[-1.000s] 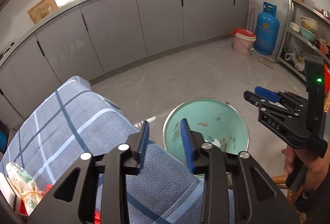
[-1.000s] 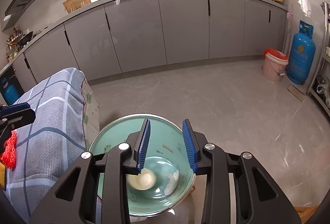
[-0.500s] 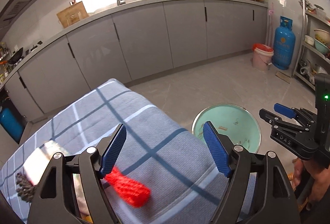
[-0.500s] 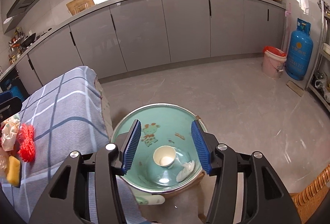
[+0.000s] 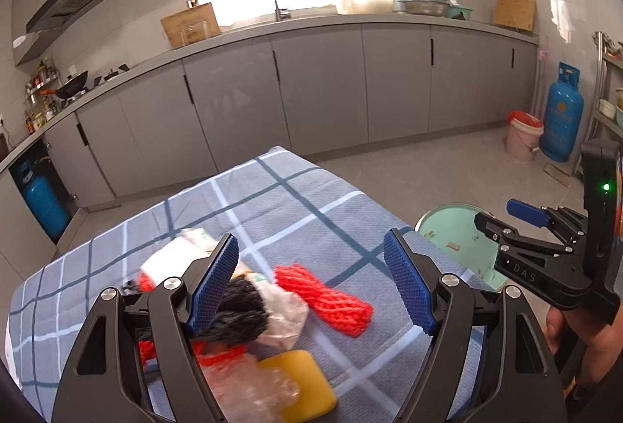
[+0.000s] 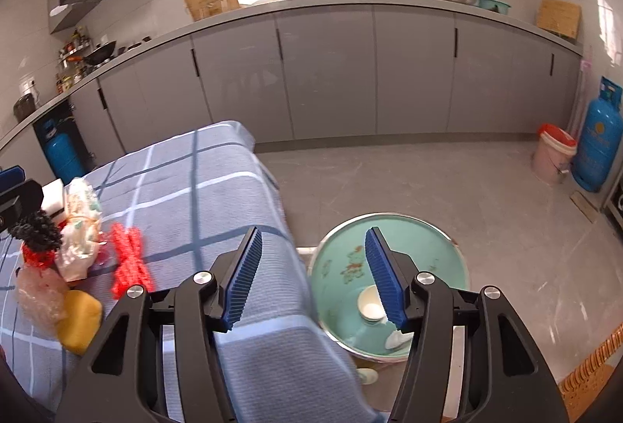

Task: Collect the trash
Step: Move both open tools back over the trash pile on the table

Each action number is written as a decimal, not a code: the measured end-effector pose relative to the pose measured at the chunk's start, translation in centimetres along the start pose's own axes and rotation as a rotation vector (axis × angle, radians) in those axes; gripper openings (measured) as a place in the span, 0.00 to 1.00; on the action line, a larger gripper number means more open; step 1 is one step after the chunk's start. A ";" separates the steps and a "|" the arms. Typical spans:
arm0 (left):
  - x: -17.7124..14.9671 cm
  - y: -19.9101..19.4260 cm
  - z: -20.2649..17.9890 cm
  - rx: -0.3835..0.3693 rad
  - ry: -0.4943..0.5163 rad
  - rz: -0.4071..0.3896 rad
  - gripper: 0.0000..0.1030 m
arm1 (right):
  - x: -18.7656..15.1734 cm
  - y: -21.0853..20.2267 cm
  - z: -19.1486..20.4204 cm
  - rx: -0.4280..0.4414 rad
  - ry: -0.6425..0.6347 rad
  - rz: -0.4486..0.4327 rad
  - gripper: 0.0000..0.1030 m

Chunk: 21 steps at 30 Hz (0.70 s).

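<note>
The left gripper (image 5: 311,283) hung with fingers spread wide and empty, framing the red net (image 5: 323,293) between them, likely the next pick. Trash lay heaped on the bench (image 5: 272,201) by its left finger. The right gripper (image 6: 311,275), fingers also spread, hovered near the green basin (image 6: 428,244), probably the drop spot.

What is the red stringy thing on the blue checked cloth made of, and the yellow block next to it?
The red stringy bundle looks like soft plastic mesh netting, the kind that wraps fruit: its surface shows a knotted open weave. The yellow block looks like a foam sponge, matte with rounded corners, though blur hides any pores. Both lie on the blue checked cloth, which looks like woven fabric.
</note>
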State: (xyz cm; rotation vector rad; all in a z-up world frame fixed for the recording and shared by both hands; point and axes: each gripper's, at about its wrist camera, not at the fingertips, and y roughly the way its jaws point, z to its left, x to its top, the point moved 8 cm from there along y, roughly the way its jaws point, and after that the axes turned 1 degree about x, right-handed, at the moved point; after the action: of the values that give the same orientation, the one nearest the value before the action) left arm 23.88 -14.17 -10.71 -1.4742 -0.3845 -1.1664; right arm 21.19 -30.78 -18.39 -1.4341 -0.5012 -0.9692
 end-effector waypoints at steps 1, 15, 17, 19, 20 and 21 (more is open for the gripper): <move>-0.2 -0.4 0.5 0.009 -0.006 -0.004 0.74 | 0.0 -0.1 0.9 0.011 -0.012 0.001 0.55; -4.5 -5.3 12.4 0.228 -0.083 0.006 0.80 | 0.9 -2.4 10.7 0.137 -0.142 -0.024 0.62; -5.8 -5.4 14.3 0.258 -0.104 0.030 0.80 | 1.3 -2.8 12.0 0.157 -0.156 -0.030 0.63; -7.4 -5.3 16.1 0.300 -0.115 0.060 0.80 | 1.6 -3.2 13.4 0.178 -0.171 -0.038 0.64; -8.1 -5.2 17.0 0.316 -0.121 0.073 0.80 | 1.7 -3.3 14.1 0.188 -0.180 -0.041 0.64; -8.7 -5.0 17.8 0.325 -0.131 0.088 0.80 | 1.9 -3.4 14.9 0.200 -0.190 -0.043 0.65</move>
State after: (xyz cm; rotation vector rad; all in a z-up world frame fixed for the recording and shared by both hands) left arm 23.85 6.17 -12.21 -1.2711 -0.5652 -0.8925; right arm 23.35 -16.48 -13.00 -1.3442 -0.7505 -0.7958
